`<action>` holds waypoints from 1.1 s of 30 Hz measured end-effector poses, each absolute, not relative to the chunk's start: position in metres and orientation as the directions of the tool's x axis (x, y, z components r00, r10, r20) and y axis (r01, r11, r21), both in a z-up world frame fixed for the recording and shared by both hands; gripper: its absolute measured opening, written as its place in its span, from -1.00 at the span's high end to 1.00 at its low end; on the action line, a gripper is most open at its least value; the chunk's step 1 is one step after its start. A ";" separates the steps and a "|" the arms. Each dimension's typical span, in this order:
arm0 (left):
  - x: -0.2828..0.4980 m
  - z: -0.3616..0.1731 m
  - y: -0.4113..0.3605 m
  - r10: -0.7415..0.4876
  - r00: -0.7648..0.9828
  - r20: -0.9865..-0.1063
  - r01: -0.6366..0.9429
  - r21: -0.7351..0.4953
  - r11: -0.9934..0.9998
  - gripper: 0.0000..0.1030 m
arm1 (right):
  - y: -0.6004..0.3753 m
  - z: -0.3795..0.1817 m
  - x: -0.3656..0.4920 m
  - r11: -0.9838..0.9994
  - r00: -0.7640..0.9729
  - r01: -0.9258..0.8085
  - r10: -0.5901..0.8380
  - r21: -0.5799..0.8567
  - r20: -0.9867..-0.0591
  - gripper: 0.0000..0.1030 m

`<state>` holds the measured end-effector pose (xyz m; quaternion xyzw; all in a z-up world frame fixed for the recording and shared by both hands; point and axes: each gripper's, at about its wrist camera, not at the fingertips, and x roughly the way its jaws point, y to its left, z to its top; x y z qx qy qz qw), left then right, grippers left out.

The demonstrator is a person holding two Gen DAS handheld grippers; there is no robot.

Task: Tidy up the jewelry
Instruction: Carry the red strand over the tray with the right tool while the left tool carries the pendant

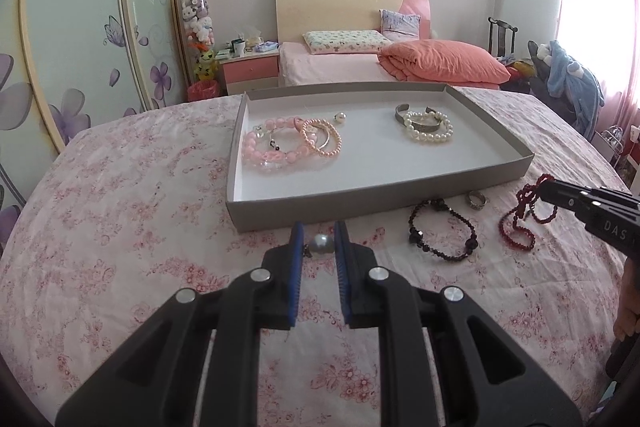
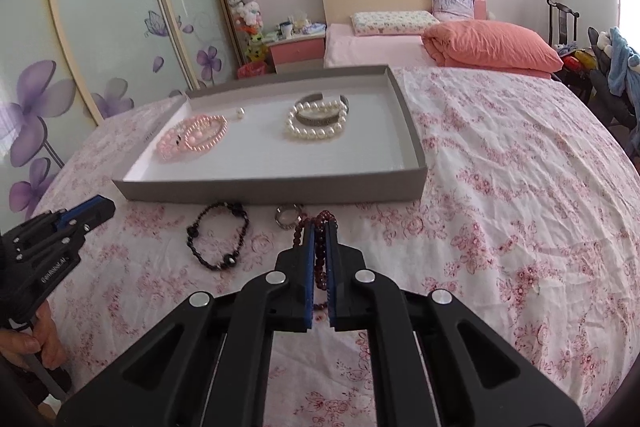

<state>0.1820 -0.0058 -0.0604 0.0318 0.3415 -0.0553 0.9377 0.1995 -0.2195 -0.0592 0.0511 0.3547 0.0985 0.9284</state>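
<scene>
At lower centre, the left gripper [image 1: 321, 241] clamps a grey pearl earring [image 1: 322, 243]; the right gripper [image 2: 319, 227] pinches a dark red bead strand [image 2: 320, 251], both just below the grey tray [image 1: 420, 187].

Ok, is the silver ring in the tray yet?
Out. The silver ring lies on the bedspread just outside the tray's near wall.

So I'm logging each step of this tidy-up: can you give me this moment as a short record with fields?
left gripper: shut on pearl earring
right gripper: shut on red beads
tray: pink bracelets, pearl bracelet, cuff, loose pearl
outside tray, on bedspread: black bracelet, ring
</scene>
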 end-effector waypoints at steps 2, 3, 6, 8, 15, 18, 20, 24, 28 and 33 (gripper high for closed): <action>0.180 -0.057 -0.006 -0.074 0.770 -0.634 0.120 0.030 0.992 0.69 | -0.219 -0.053 0.199 0.973 0.741 -0.154 0.229 0.173 -0.631 0.89; 0.179 -0.054 -0.007 -0.069 0.776 -0.627 0.116 0.035 0.993 0.69 | -0.218 -0.048 0.198 0.971 0.751 -0.159 0.237 0.179 -0.617 0.89; 0.175 -0.050 -0.008 -0.058 0.788 -0.613 0.108 0.045 0.993 0.69 | -0.218 -0.039 0.194 0.967 0.767 -0.169 0.251 0.192 -0.591 0.89; 0.173 -0.047 -0.008 -0.047 0.796 -0.604 0.099 0.054 0.994 0.69 | -0.216 -0.033 0.191 0.964 0.779 -0.177 0.260 0.199 -0.571 0.89; 0.164 -0.035 -0.009 -0.018 0.822 -0.569 0.071 0.072 0.995 0.69 | -0.216 -0.013 0.181 0.956 0.811 -0.201 0.284 0.212 -0.512 0.89; 0.161 -0.028 -0.009 -0.015 0.833 -0.554 0.065 0.071 0.995 0.69 | -0.214 -0.004 0.175 0.955 0.827 -0.209 0.287 0.209 -0.483 0.89; 0.159 -0.024 -0.009 -0.014 0.839 -0.543 0.061 0.068 0.996 0.69 | -0.213 0.002 0.172 0.955 0.838 -0.212 0.286 0.206 -0.465 0.89; 0.155 -0.015 -0.009 -0.009 0.854 -0.521 0.051 0.066 0.997 0.69 | -0.211 0.016 0.166 0.957 0.862 -0.217 0.281 0.194 -0.421 0.89; 0.154 -0.007 -0.009 -0.007 0.866 -0.501 0.044 0.064 0.997 0.69 | -0.208 0.025 0.163 0.959 0.880 -0.220 0.274 0.180 -0.387 0.89; 0.155 0.003 -0.009 -0.002 0.876 -0.482 0.033 0.056 0.998 0.69 | -0.203 0.033 0.162 0.962 0.898 -0.221 0.264 0.158 -0.353 0.89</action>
